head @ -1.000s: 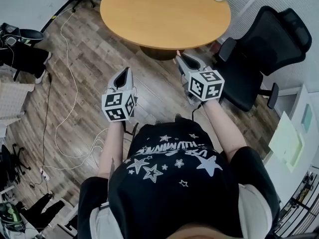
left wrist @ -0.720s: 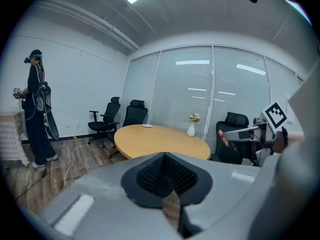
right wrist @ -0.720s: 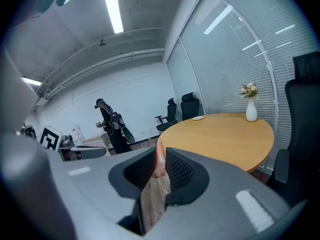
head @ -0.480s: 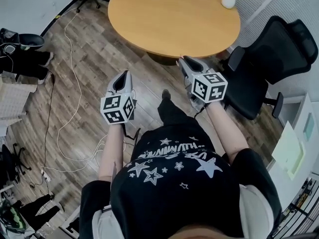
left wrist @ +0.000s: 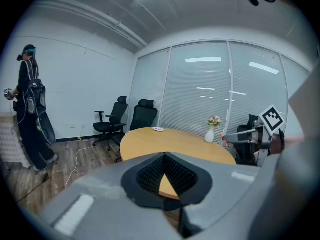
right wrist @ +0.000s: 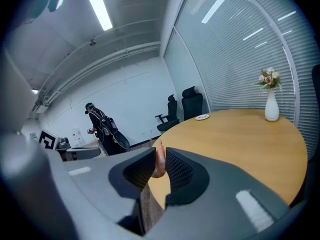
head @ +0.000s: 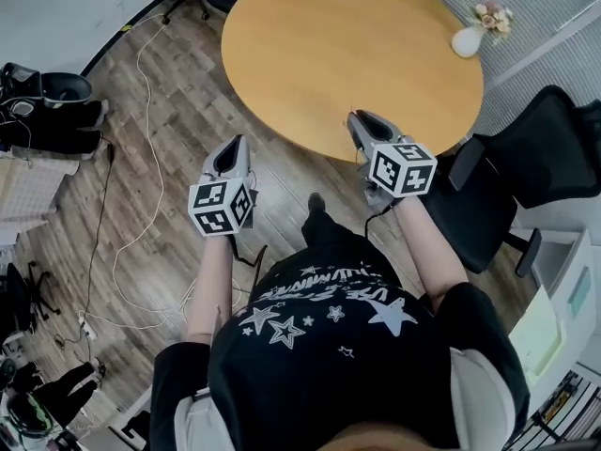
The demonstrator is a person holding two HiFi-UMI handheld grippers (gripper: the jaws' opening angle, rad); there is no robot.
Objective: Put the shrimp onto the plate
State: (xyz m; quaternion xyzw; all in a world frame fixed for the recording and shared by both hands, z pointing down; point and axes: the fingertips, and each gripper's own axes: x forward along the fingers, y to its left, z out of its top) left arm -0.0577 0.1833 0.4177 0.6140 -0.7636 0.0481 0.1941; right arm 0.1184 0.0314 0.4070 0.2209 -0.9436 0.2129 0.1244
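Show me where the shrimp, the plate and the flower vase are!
shrimp [right wrist: 159, 160]: right gripper view, on the middle of its pink body.
plate [right wrist: 202, 117]: right gripper view, on the middle of the plate.
flower vase [right wrist: 271, 110]: right gripper view, on its white belly, below the flowers.

Round wooden table w/ white flower vase near its rim; black office chair alongside; white cable across wood floor; person standing by wall.

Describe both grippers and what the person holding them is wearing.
The left gripper and right gripper are grey with black ribbed pads, tapering forward; each carries a white cube with black square markers. Black T-shirt with white stars, pale sleeves.
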